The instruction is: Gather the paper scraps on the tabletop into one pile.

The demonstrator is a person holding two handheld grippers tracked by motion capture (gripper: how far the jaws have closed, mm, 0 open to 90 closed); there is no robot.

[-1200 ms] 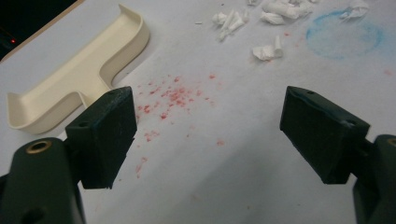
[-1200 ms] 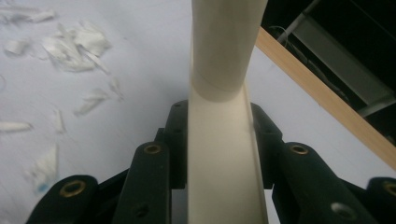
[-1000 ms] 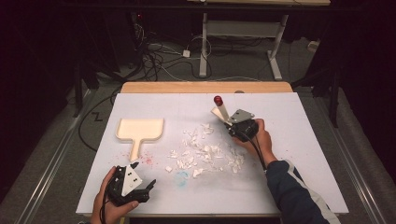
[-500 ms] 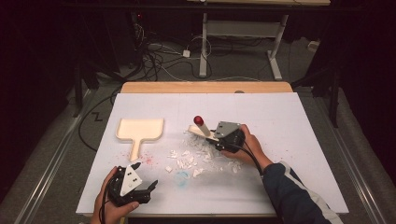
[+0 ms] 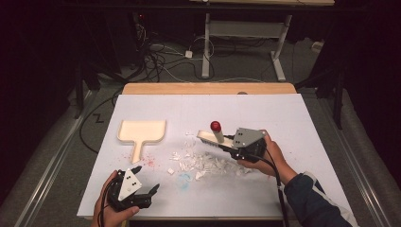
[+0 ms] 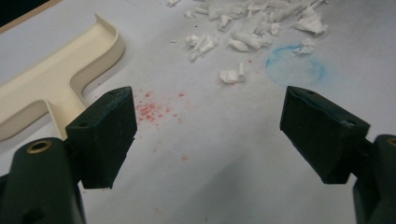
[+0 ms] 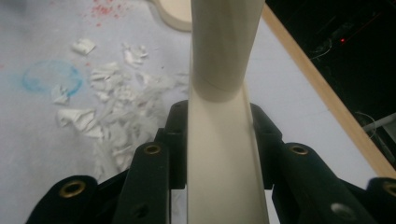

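Observation:
A cream hand brush (image 5: 211, 138) with a red-tipped handle (image 5: 215, 126) is held at the table's middle right, with my right gripper (image 5: 232, 147) shut on it. Its head rests at the far edge of a pile of white paper scraps (image 5: 203, 163). In the right gripper view the cream handle (image 7: 224, 70) runs up between the jaws of the right gripper (image 7: 219, 135), and the scraps (image 7: 112, 116) lie to its left. A cream dustpan (image 5: 142, 131) lies flat at the left. My left gripper (image 5: 146, 180) stands open near the front left edge. The left gripper (image 6: 229, 135) holds nothing, with the dustpan (image 6: 51, 79) just beyond its left jaw.
A blue ring stain (image 5: 183, 178) and red specks (image 5: 150, 161) mark the white table cover. A wooden strip (image 5: 208, 88) runs along the far edge. The blue ring (image 6: 295, 70) and red specks (image 6: 152, 109) lie ahead of the left jaws.
My right gripper has carried the brush leftward and down, from the far right of the scraps to their far edge. The left gripper has stayed put.

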